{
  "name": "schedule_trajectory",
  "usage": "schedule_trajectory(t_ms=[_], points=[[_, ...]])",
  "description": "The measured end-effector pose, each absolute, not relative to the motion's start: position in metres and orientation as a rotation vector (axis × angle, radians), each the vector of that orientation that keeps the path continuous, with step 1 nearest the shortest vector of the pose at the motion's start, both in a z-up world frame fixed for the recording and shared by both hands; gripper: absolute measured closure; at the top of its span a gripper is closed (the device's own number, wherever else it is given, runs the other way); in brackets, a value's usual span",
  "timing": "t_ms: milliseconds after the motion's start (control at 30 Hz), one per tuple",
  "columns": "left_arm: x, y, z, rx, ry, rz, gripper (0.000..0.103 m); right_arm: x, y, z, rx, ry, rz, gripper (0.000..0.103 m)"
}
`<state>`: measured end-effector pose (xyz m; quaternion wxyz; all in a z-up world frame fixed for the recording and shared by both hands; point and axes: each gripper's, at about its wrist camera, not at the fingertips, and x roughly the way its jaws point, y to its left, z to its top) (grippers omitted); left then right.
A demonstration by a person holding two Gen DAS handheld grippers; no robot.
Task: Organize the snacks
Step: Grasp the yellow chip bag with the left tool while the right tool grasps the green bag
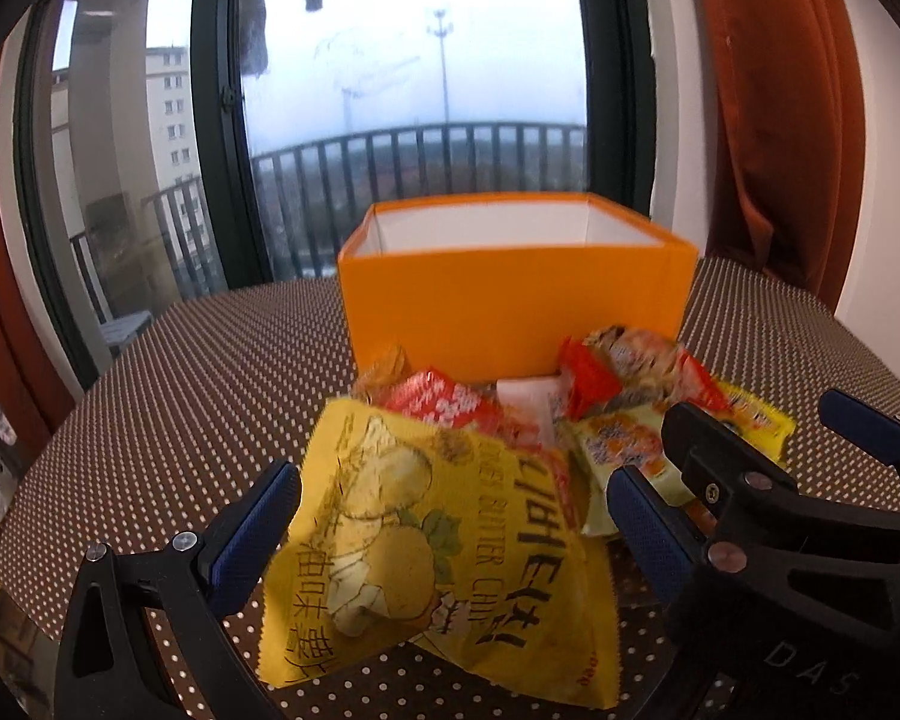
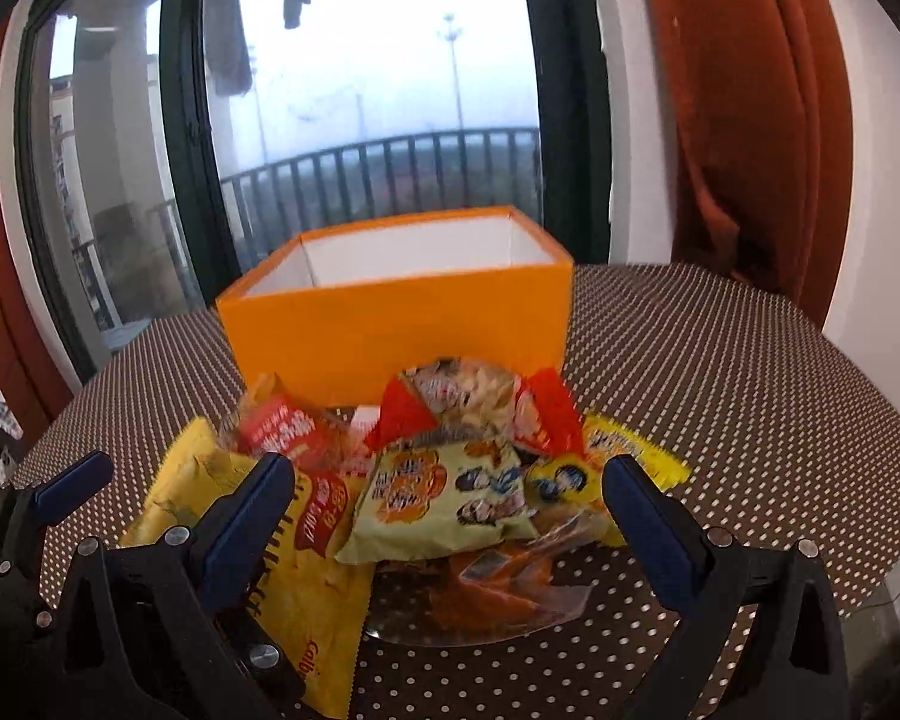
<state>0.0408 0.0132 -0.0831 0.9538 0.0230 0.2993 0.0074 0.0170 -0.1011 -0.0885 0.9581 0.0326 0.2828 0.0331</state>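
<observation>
- The left gripper (image 1: 450, 531) has its fingers wide apart on either side of the big yellow chip bag (image 1: 444, 546), which lies on the dotted mat (image 1: 180, 396) toward its near edge; neither blue pad appears to press the foil, so nothing is clamped yet
- The right gripper (image 2: 444, 519) also stands open, its fingers spread around the pale green packet (image 2: 444, 498) on top of the snack pile (image 2: 426, 456); the packet rests loose, held by nothing
- The orange box (image 1: 510, 306) stands open-topped behind the pile, toward the far edge of the mat, with the rearmost packets just beside or touching its front wall; its visible white inside shows no snacks, so sorting seems barely begun
- Risk: the two grippers work very close, the right one's finger sitting just beside the left one's right pad in the left wrist view; closing or lifting together may knock them against each other
- Risk: the chip bag is puffy and slick, so a pinch on its air-filled middle may slide off or crush the chips; a bite on the crimped seam looks safer
- Risk: the chip bag overlaps neighbouring packets, so lifting it may drag the red packet (image 1: 444, 405) or scatter the heap toward the mat's edge
- Risk: the box looks light, and a bag swung low into its front wall may push it toward the far edge
- Both views are somewhat blurred, so exact pad contact cannot be told
</observation>
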Motion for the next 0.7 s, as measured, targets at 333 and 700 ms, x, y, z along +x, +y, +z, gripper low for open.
schedule_trajectory(t_ms=[333, 700], points=[[0.063, 0.019, -0.119, 0.048, 0.691, 0.032, 0.001, 0.042, -0.090, -0.119, 0.053, 0.667, 0.070, 0.000], [0.067, 0.015, -0.128, 0.059, 0.716, 0.005, 0.010, 0.067, -0.089, -0.135, 0.040, 0.737, 0.032, 0.000]])
